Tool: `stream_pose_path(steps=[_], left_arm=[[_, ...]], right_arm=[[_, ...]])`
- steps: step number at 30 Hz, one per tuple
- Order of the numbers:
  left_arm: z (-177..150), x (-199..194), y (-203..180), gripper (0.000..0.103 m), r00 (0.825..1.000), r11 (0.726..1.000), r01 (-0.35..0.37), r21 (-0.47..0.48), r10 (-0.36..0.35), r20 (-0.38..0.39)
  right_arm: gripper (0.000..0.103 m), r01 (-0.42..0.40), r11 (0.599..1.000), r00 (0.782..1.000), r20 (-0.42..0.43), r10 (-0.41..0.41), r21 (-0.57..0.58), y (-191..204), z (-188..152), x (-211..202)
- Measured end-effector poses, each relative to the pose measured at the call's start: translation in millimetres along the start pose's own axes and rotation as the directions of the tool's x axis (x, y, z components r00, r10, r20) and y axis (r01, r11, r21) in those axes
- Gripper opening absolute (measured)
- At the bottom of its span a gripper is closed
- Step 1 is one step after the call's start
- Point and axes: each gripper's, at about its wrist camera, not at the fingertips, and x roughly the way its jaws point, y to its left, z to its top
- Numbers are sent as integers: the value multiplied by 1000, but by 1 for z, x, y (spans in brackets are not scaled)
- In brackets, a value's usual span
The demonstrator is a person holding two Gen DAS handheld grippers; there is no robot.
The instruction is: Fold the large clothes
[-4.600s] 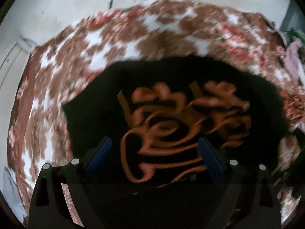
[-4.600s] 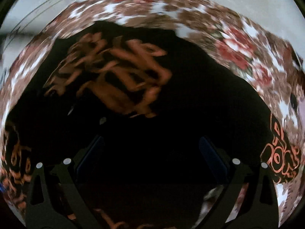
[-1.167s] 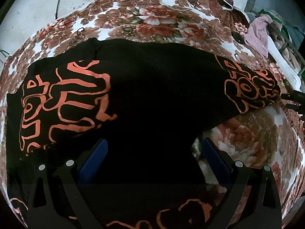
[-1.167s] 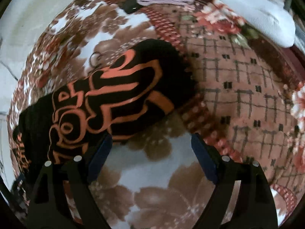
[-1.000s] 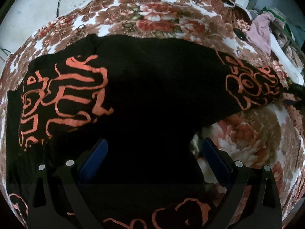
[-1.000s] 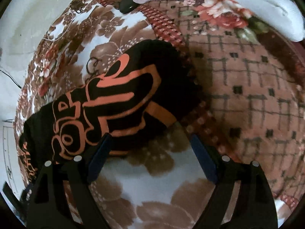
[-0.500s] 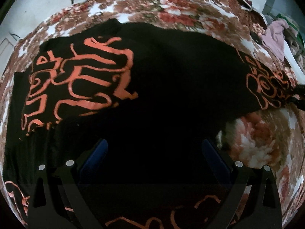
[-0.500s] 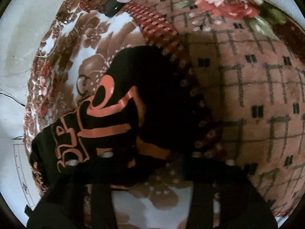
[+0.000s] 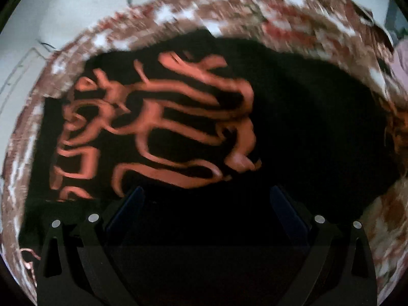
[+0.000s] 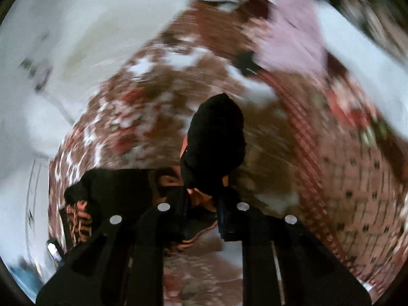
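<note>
Floral blanket (image 9: 301, 23) covered the whole work surface, with pale floor beyond it and a pink cloth (image 10: 293, 35) lying at its far edge. Your black garment (image 9: 318, 132) with the orange print lay spread across most of that blanket, and both views were smeared with motion. Your left gripper (image 9: 206, 204) hung over the garment's middle with its jaws wide apart and nothing between them, so that side of the cloth was free to slide. Your right gripper (image 10: 204, 201) had just been closing, and its jaws stood nearly together on one end of the garment (image 10: 214, 140), which stuck up past the fingertips in a bunched lump. That bite looked small and uneven, so I judged the likeliest fault to be the cloth slipping out if you swung it quickly. With nothing pinning the body, a hard pull could also have dragged the whole garment sideways and rucked the blanket, and the fold would then have landed skewed.
</note>
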Motion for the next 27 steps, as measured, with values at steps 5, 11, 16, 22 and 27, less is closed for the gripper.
stream_pose_path(steps=[5,11,16,22,27], left_arm=[[-15,24,-5,98,998,999,49,16,-48,-29],[-22,24,-7,99,999,999,50,15,-51,11],[-19,19,-11,97,999,998,45,38,-45,-23],[-23,-9,17,97,985,986,157,62,-152,-78],[-47,-41,62,97,986,983,168,71,-166,-25]], right_arm=[[17,-115,980,993,-3,116,-163,122,5,-5],[17,-256,916,967,-65,248,-310,265,-10,20],[16,-355,871,935,-134,329,-338,368,-30,50],[16,-431,819,901,-237,364,-379,468,-59,95],[16,-464,792,879,-314,358,-397,521,-90,129]])
